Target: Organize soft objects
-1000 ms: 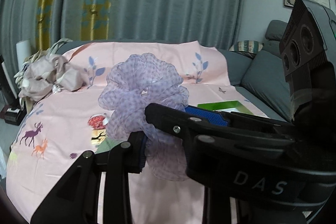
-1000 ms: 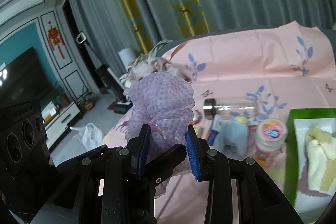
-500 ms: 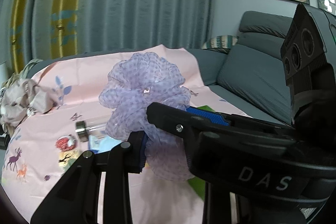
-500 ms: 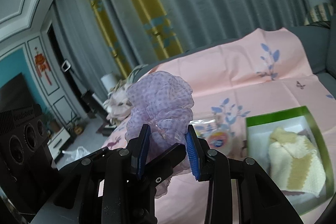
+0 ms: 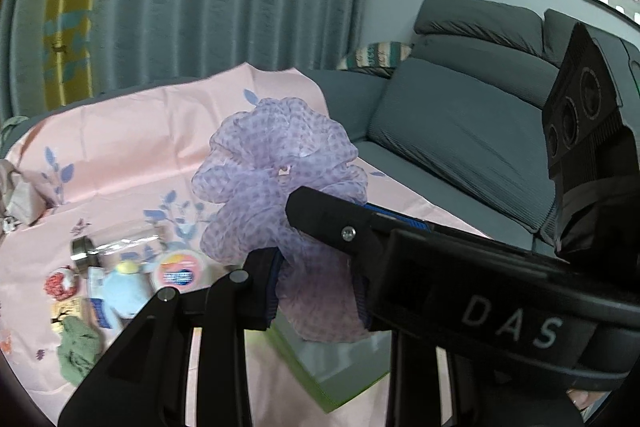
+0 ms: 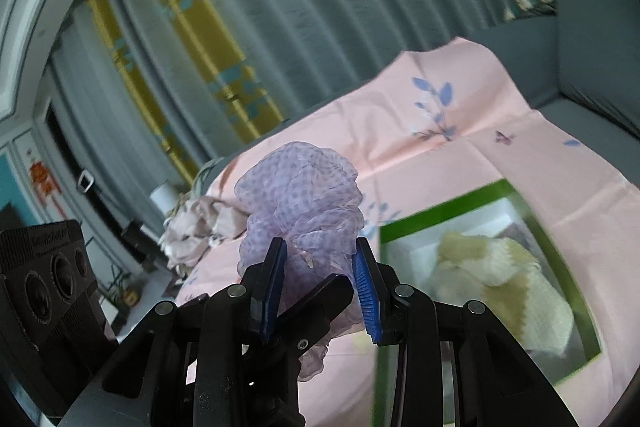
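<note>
Both grippers clamped on the same lilac ruffled scrunchie [image 5: 280, 187], held up in the air above the pink sheet [image 5: 132, 135]. Left gripper [image 5: 316, 283]: blue pads press the lower folds of the fabric from both sides, the bulk of the ruffles billows up and ahead of the jaws, a loose tail hangs down below them. Right gripper [image 6: 320, 267]: jaws narrow, blue pads pinch the base of the scrunchie [image 6: 300, 195], the puff stands above and ahead of the fingertips, a ragged end droops under the jaws. In the left view the right gripper's arm crosses in front from the right, its fingertip against the fabric. Green-rimmed box [image 6: 560, 259] sits ahead and to the right of the right jaws, a cream and tan knitted cloth [image 6: 500, 275] inside it; in the left view a corner of the box [image 5: 320, 375] lies directly below the hanging fabric. Left of the left jaws, on the sheet: a light blue plush toy [image 5: 124, 291], a round jar with a pink-orange lid [image 5: 180, 271], a clear bottle with a metal cap [image 5: 100, 251] lying down, a green cloth wad [image 5: 78, 351]. Grey sofa [image 5: 460, 131] beyond and to the right. Right view is motion-blurred.
</note>
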